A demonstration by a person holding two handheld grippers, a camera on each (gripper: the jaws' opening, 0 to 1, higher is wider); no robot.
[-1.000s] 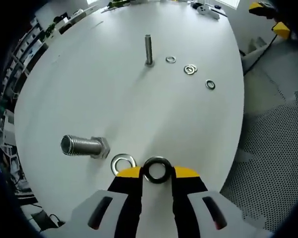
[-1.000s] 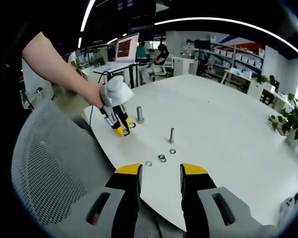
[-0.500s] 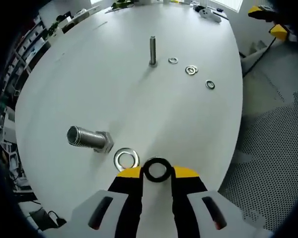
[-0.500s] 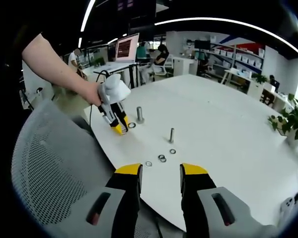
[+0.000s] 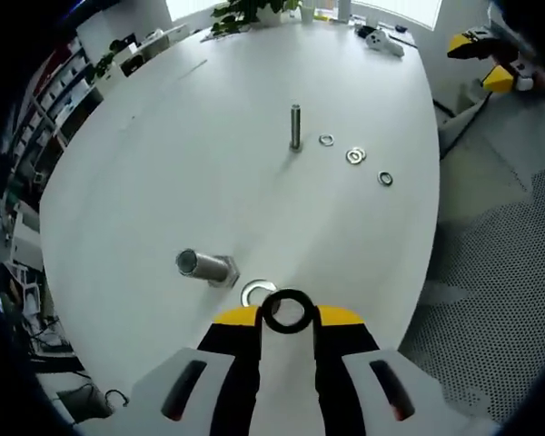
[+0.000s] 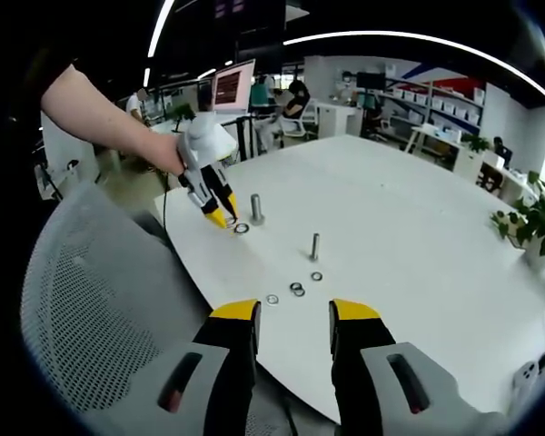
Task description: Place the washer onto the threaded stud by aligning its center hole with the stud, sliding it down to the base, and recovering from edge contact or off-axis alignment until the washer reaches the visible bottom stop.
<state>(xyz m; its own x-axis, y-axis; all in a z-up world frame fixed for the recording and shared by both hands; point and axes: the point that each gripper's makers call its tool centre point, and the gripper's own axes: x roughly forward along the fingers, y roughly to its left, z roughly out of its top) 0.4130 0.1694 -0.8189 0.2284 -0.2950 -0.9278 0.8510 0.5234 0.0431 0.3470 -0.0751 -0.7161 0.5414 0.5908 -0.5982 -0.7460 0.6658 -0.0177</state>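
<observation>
My left gripper (image 5: 287, 315) is shut on a dark washer (image 5: 268, 311), which stands on edge between the yellow jaw tips, raised above the white table (image 5: 163, 163). Just beyond it the thick threaded stud (image 5: 204, 266) stands on its hex base, with a bright washer (image 5: 257, 292) flat on the table beside it. The right gripper view shows a hand holding the left gripper (image 6: 224, 218) just left of the thick stud (image 6: 255, 209) and above the flat washer (image 6: 242, 228). My right gripper (image 6: 295, 316) is open and holds nothing, off the table's near edge.
A thin stud (image 5: 295, 126) stands farther along the table, with three loose washers (image 5: 355, 156) near it by the table's edge. A grey mesh chair (image 6: 100, 318) is close below the right gripper. Desks, monitors and seated people fill the room behind.
The left gripper has risen away from the table with the washer still in its jaws, so the thick stud looks smaller. The right gripper has not moved.
</observation>
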